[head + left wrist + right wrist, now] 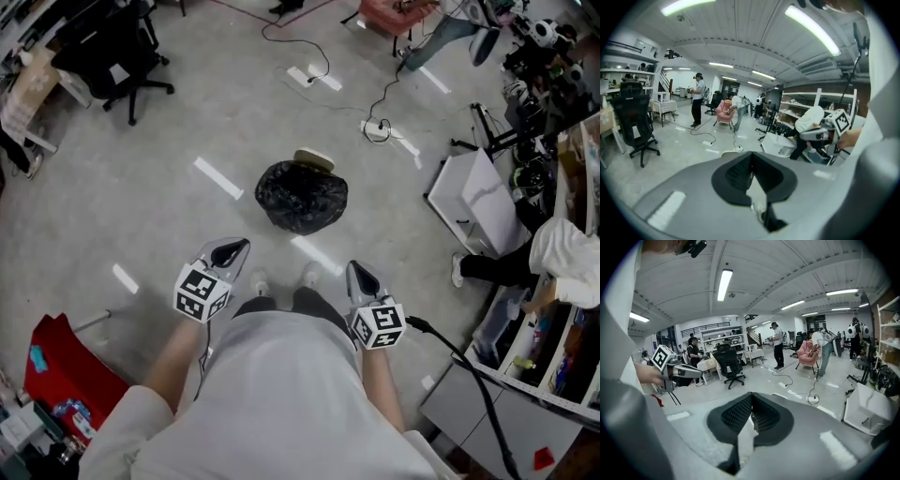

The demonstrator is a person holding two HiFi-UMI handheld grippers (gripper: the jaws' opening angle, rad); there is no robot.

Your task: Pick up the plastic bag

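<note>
Lying on the floor [159, 112] just ahead of the person's shoes [260, 281], the black plastic bag [302, 195] looks soft, crinkly and probably light; its bunched top folds seem best to pinch. The left gripper [238, 247] and right gripper [355, 268] are closed and empty, well apart from it. Its contents and any knot are unclear.

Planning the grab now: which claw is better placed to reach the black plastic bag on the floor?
Left, narrowly. The left claw sits slightly nearer the black plastic bag and its tip angles toward it; the right claw is farther back. Both are shut and empty, so either must open first.
</note>
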